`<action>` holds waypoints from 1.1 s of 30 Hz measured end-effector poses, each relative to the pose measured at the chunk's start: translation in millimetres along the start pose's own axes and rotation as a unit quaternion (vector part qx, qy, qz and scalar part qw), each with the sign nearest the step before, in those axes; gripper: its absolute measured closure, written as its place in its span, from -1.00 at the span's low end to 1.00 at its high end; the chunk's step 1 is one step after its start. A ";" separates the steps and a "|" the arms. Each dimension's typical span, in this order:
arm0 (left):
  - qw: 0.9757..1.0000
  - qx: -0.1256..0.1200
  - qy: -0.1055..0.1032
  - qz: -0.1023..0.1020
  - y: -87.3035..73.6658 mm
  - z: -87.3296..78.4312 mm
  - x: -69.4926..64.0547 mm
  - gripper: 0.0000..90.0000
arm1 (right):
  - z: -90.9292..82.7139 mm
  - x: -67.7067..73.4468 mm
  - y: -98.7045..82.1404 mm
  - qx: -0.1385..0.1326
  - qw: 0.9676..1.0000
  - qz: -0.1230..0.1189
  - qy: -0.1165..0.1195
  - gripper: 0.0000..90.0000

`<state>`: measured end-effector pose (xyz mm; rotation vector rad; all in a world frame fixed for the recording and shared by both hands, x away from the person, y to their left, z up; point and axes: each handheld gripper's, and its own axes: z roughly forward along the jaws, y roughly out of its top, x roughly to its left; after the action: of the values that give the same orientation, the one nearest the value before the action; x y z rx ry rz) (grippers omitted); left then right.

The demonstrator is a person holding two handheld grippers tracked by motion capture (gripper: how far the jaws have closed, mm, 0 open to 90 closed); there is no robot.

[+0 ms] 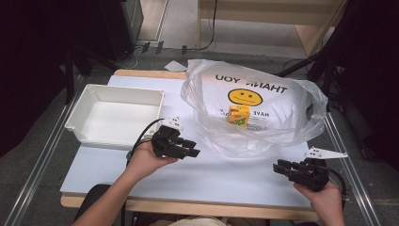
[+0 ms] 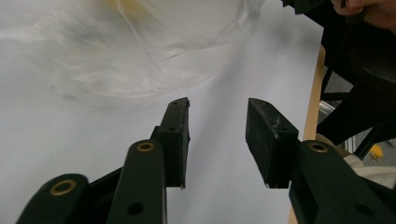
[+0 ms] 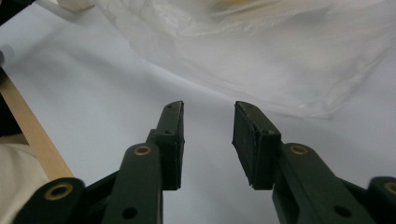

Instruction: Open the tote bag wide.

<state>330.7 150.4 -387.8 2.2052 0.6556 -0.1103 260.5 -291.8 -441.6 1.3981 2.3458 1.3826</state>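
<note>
The plastic bag (image 1: pixel 254 110) lies crumpled on the far right part of the counter (image 1: pixel 211 174), with a small juice carton (image 1: pixel 238 115) inside it. Just beside its near edge, the left gripper (image 1: pixel 190 149) hovers with fingers (image 2: pixel 175 140) apart, clamping nothing. The right gripper (image 1: pixel 281 169) at the near right corner is likewise parted and empty. A white tray (image 1: pixel 115 113) sits to the left.
</note>
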 end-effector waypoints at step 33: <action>0.999 -0.012 -0.042 0.020 44.8 -39.0 -22.6 0.74 | -66.3 -47.1 65.3 -0.006 0.997 0.032 -0.064 1.00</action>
<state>327.8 145.6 -324.5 2.1775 0.5643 -0.1727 299.7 -358.2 -371.5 1.5236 2.2281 1.2785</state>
